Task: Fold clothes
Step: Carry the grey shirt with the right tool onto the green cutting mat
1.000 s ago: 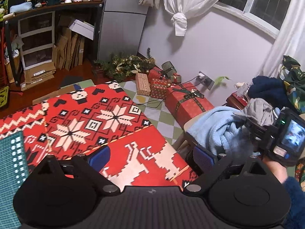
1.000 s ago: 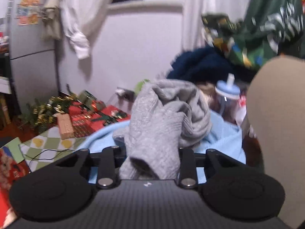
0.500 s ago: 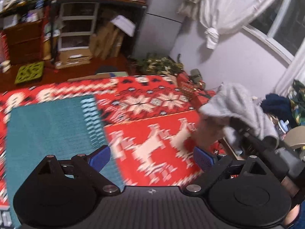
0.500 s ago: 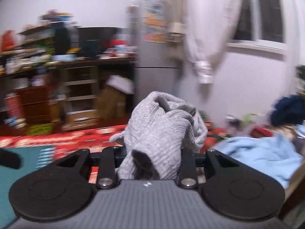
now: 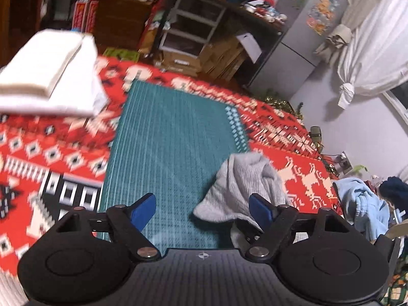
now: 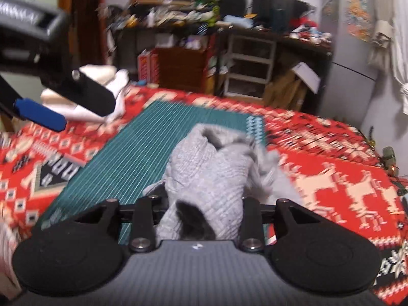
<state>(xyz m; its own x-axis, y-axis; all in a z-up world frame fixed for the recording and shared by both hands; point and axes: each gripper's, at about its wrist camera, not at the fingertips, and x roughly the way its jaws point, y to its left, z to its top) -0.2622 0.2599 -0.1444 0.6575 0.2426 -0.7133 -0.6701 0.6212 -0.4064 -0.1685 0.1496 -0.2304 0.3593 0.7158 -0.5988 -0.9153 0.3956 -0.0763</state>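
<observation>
A grey knitted garment (image 6: pixel 211 168) is bunched between the fingers of my right gripper (image 6: pixel 199 216). Those jaws are opening slightly, but the cloth is still pinched between them. It hangs over a teal mat (image 6: pixel 153 137) on the red patterned table cover (image 6: pixel 331 178). In the left wrist view the same grey garment (image 5: pixel 242 186) droops beside the right-hand blue pad (image 5: pixel 260 207). My left gripper (image 5: pixel 201 209) is closing, with a wide gap left and neither pad pressing on the cloth. One of its blue pads (image 6: pixel 38 116) shows at the upper left of the right wrist view.
A stack of folded white clothes (image 5: pixel 48 76) lies at the far left of the table cover (image 5: pixel 38 153). A light blue garment (image 5: pixel 362 199) and a dark blue one (image 5: pixel 392 186) are heaped off the right edge. Shelves, boxes and a fridge stand behind.
Both grippers swung left, from the heap of clothes at the right to above the teal mat. The grey garment came along in the right gripper. The left jaws have narrowed.
</observation>
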